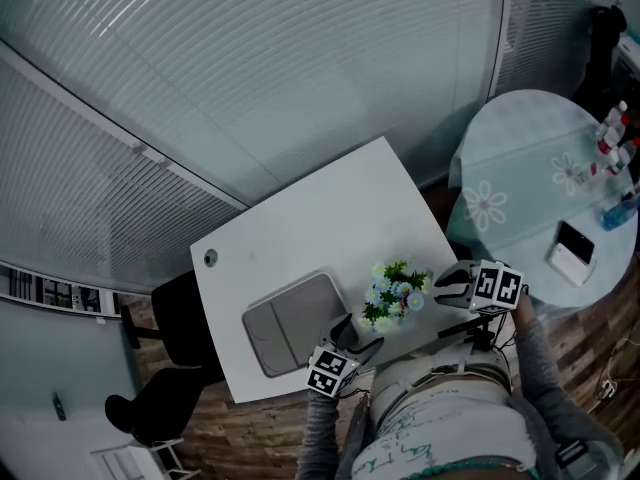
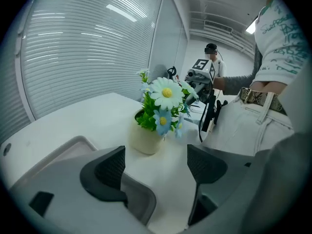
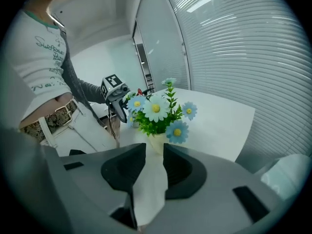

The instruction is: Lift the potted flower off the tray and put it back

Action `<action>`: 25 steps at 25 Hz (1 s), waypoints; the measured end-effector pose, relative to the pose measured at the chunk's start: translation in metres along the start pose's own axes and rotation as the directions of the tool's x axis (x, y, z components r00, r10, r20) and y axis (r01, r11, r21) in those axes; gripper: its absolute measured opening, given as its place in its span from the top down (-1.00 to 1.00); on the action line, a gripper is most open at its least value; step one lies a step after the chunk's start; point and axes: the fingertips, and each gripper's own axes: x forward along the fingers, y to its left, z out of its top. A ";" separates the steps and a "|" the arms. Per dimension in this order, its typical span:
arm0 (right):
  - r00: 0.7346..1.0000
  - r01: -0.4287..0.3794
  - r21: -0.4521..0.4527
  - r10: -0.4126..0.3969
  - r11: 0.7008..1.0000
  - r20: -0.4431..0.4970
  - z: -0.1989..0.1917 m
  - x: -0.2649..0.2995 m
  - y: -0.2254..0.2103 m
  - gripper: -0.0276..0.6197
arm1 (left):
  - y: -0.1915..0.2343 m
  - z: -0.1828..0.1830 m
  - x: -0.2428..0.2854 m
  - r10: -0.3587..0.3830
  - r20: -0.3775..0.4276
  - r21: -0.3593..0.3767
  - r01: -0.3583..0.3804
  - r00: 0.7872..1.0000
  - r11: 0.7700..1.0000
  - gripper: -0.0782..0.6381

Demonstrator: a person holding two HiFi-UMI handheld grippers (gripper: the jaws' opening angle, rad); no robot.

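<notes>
The potted flower (image 1: 395,293), blue and white daisies in a cream pot (image 2: 145,139), stands on the white table (image 1: 300,228) just right of the grey tray (image 1: 290,323), not on it. My left gripper (image 1: 358,340) hovers at the table's front edge between tray and pot. Its jaws are open and empty (image 2: 156,162), with the pot a short way ahead. My right gripper (image 1: 445,286) is to the right of the flowers. Its jaws (image 3: 155,162) stand narrowly apart with only bare table showing in the gap, and the pot (image 3: 157,141) is just beyond the tips.
A round table with a flower-print cloth (image 1: 530,178) stands at the right, carrying bottles and a white box. A black chair (image 1: 170,318) sits left of the white table. A slatted wall runs behind. The person's body is close to the table's front edge.
</notes>
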 end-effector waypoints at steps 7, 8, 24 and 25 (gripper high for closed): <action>1.000 -0.003 -0.071 0.004 0.997 0.011 0.004 -0.007 0.006 0.71 | -0.010 -0.002 -0.005 0.067 0.037 -0.059 -0.065 0.997 0.996 -0.06; 1.000 -0.008 -0.085 0.009 0.996 0.012 0.005 -0.008 0.008 0.71 | -0.011 -0.002 -0.006 0.081 0.039 -0.056 -0.079 0.996 0.995 0.01; 0.994 -0.091 -0.227 0.102 0.970 0.037 0.031 -0.005 0.039 0.80 | -0.038 0.003 -0.011 0.135 0.088 -0.061 -0.130 0.987 0.990 0.75; 0.993 -0.095 -0.225 0.107 0.970 0.040 0.033 -0.005 0.041 0.81 | -0.039 0.004 -0.012 0.131 0.088 -0.056 -0.126 0.987 0.990 0.75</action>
